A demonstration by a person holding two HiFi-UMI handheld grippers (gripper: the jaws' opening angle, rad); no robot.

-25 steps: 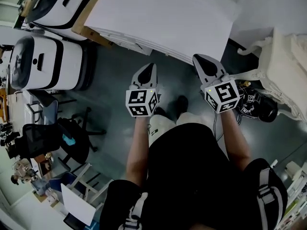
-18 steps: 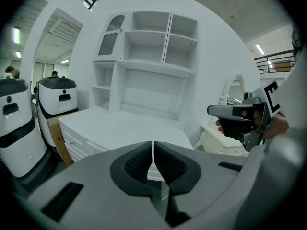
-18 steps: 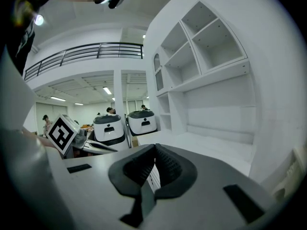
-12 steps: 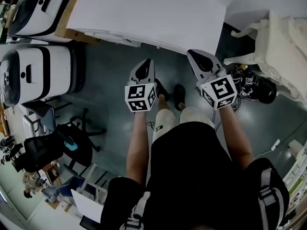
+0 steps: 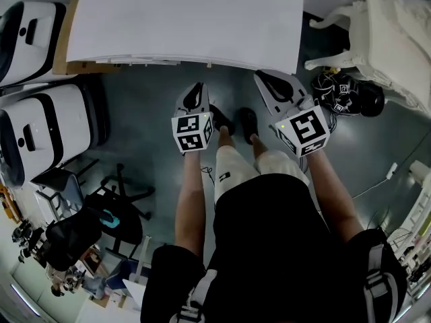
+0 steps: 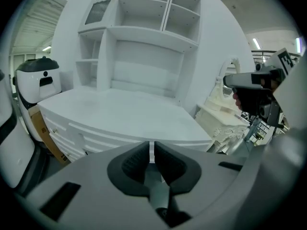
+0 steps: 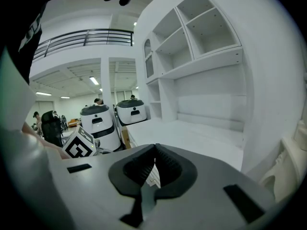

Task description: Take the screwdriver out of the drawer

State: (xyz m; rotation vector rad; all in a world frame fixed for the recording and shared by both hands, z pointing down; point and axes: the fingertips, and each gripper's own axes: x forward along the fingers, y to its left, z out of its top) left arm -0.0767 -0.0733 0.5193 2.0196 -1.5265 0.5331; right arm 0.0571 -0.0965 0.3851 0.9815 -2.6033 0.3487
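A white desk (image 5: 182, 19) with a shelf unit on top fills the top of the head view. Its curved drawer fronts (image 6: 72, 138) show in the left gripper view, all closed. No screwdriver is in sight. My left gripper (image 5: 195, 87) hangs over the floor just in front of the desk's front edge, jaws shut and empty (image 6: 151, 148). My right gripper (image 5: 261, 77) is beside it near the desk's right corner, also shut with nothing between its pads (image 7: 154, 153). Both point toward the desk.
Two white wheeled robots (image 5: 40, 133) and a cardboard box (image 5: 64, 66) stand to the left of the desk. An ornate white piece of furniture (image 5: 384, 39) stands at the right, with black marker-covered gear (image 5: 347, 96) on the floor by it. An office chair (image 5: 101, 214) is behind left.
Both grippers have sunk lower in front of the desk, the left more than the right. The head view has swung, so the desk's front edge now runs level across the top.
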